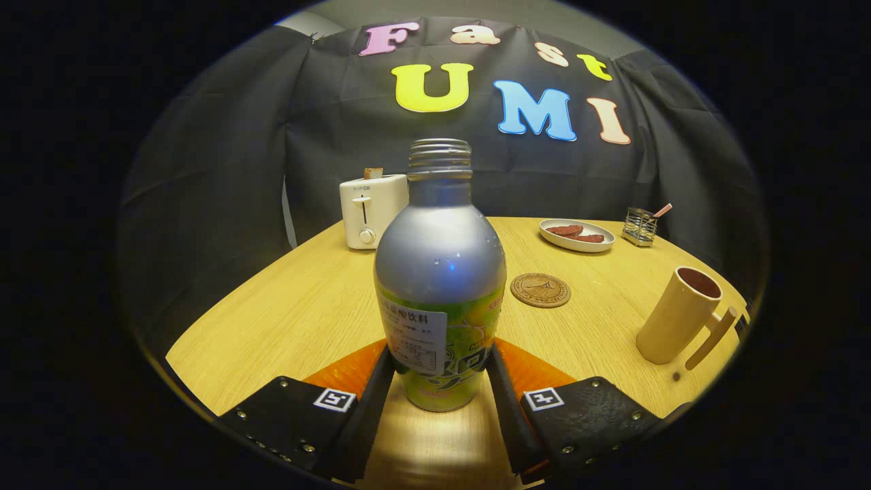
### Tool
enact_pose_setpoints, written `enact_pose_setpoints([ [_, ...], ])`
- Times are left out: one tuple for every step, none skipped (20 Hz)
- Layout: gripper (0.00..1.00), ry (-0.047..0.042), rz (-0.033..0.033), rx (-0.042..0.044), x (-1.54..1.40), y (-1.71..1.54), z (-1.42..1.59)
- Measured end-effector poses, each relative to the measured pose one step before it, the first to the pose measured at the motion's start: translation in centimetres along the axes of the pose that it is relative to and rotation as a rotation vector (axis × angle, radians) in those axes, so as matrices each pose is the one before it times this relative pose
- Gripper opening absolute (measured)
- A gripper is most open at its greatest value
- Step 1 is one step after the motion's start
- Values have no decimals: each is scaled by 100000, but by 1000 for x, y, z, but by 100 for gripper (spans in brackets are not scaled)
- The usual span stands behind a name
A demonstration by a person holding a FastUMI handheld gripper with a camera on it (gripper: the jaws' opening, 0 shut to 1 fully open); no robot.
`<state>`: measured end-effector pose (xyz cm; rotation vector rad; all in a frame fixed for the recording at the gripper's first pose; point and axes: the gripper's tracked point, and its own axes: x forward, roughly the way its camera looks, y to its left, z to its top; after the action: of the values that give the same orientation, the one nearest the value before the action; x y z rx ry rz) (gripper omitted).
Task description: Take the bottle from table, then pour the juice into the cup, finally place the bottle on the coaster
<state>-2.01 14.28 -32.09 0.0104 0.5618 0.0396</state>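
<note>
Gripper view has the claw [439, 381] closed on the uncapped bottle's [439, 272] lower body, upright so nothing spills before reaching the cup [677, 316]

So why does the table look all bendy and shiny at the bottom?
In the gripper view, the fisheye lens curves the round wooden table; overhead light makes glare on it between the tongs, which press both sides of the silver, green-labelled bottle; the tan handled cup leans from the distortion.
</note>
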Motion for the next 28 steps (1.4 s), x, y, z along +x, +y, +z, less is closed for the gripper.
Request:
enact_pose_setpoints([
  [75,412,817,1148,94,-29,450],
  [75,131,904,1394,-52,-58,602],
  [75,746,387,1755,-123,-97,350],
  [75,705,985,1972,-142,-27,420],
  [75,387,474,1487,-271,-154,734],
  [75,-608,-157,760,-268,-253,421],
  [75,-1312,377,382,-204,-129,820],
  [75,-970,984,716,-256,-156,660],
  [75,-955,944,715,-126,-111,727],
  [75,341,934,1036,-133,-222,324],
  [75,543,-528,1114,1,-385,323],
  [75,-97,-377,781,-191,-334,301],
  [75,-73,47,977,-99,-276,447],
  [75,680,184,1713,-163,-335,70],
  [75,463,433,2212,-49,-250,132],
  [75,129,350,2016,-194,-329,89],
  [75,-58,299,1982,-192,-364,210],
  [75,-343,500,2279,-260,-303,302],
  [75,-393,70,2144,-276,-475,208],
  [75,-215,288,1809,-103,-405,190],
  [75,107,-572,1514,-160,-530,-53],
  [75,340,-315,1323,-115,-466,101],
  [75,199,-113,1612,-101,-349,-113],
  [75,43,220,2034,-93,-345,159],
  [75,-96,543,2493,-127,-419,30],
  [75,-173,493,2800,-64,-347,136],
  [75,-337,523,2658,-244,-273,-118],
  [75,-455,-3,2388,-156,-334,-7],
])
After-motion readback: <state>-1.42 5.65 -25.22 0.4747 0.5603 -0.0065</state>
